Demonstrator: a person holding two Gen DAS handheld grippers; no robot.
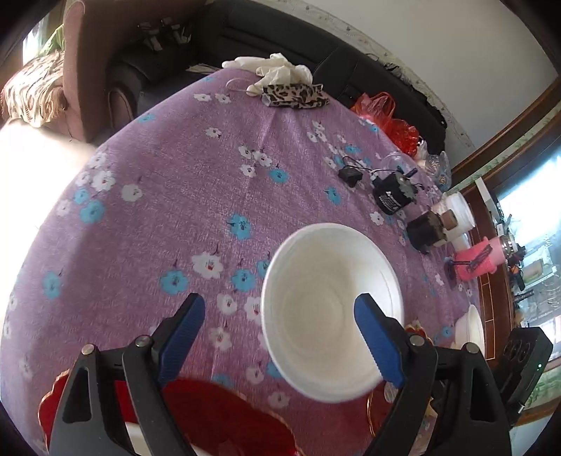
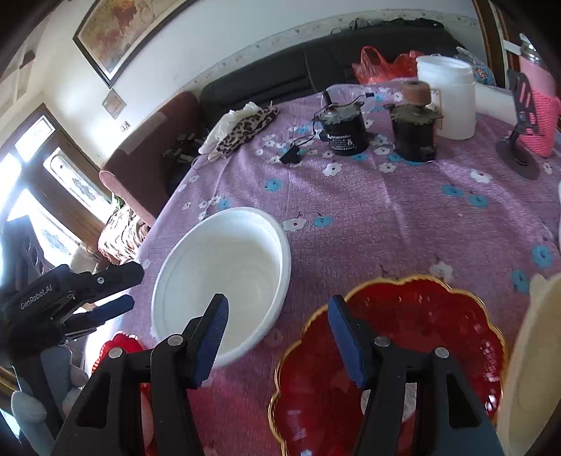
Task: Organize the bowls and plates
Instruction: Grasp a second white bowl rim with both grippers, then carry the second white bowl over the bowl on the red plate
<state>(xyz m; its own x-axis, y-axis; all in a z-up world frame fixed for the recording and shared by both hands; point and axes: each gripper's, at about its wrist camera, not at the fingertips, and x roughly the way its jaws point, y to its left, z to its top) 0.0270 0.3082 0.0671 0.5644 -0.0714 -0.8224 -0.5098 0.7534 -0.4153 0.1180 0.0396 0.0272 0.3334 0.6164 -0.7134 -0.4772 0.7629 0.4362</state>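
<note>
Two claws angled down over floral surface (image 1: 210, 182): left claw (image 1: 279, 321) spread wide, empty, at white bowl (image 1: 331, 308); right claw (image 2: 277, 324) released, above red plate (image 2: 403, 350).

A lived-in home sitting room: a round table under a purple cloth printed with white and blue flowers (image 2: 368, 217) stands before a black upholstered sofa (image 2: 315, 66) and a dusty-pink armchair (image 1: 91, 70). A dark-framed picture (image 2: 119, 31) hangs on the white wall. Household clutter lies about: a leopard-print fabric face mask (image 1: 294, 96), a red plastic carrier bag (image 1: 385, 115) and a pink knitted bottle sleeve (image 2: 536, 119).
</note>
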